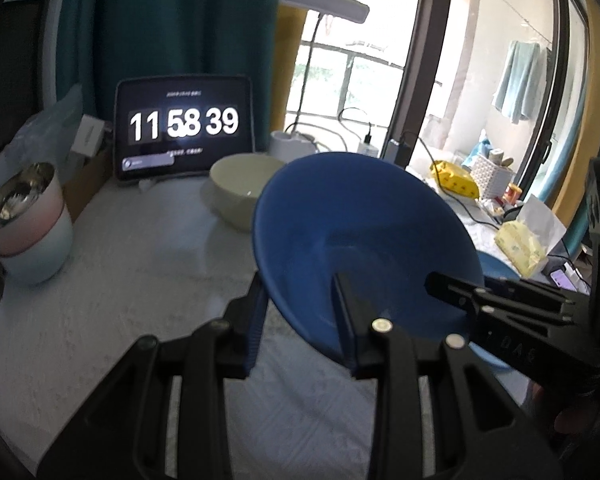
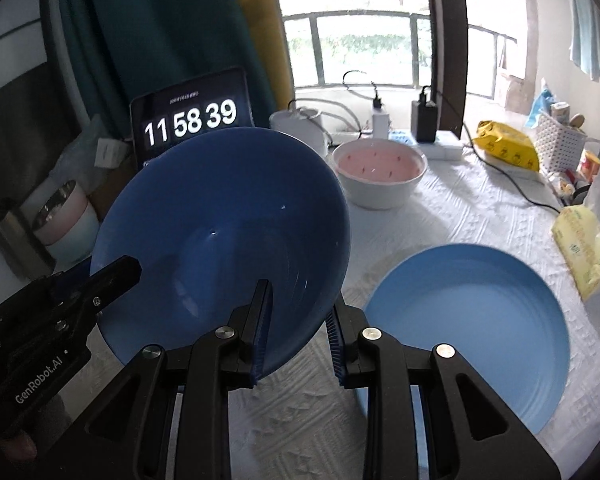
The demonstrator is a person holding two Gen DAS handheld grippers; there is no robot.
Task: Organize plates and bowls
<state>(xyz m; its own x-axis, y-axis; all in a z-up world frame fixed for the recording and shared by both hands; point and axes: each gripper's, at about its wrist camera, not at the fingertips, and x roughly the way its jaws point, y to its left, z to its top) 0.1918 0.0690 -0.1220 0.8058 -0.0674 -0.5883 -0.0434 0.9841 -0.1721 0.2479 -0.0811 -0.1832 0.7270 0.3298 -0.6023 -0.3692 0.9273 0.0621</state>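
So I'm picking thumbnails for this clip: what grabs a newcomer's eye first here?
The dark blue bowl fills the middle of both views, tilted and off the table, with the left gripper and right gripper each clamped on its rim from opposite sides. Behind it at the back of the table glows a tablet clock. A light blue plate lies flat on the white cloth to the right.

A lived-in home, this. The worktop (image 2: 460, 208) wears a white textured cloth, backed by teal curtains (image 1: 180, 32) and a sliding glass door onto a balcony where a towel (image 1: 518, 80) hangs drying. Along the far edge stand a tablet clock (image 1: 184, 128), a desk lamp (image 1: 324, 2) and chargers (image 2: 425, 118); tissue packs (image 2: 584, 256) crowd the right edge.
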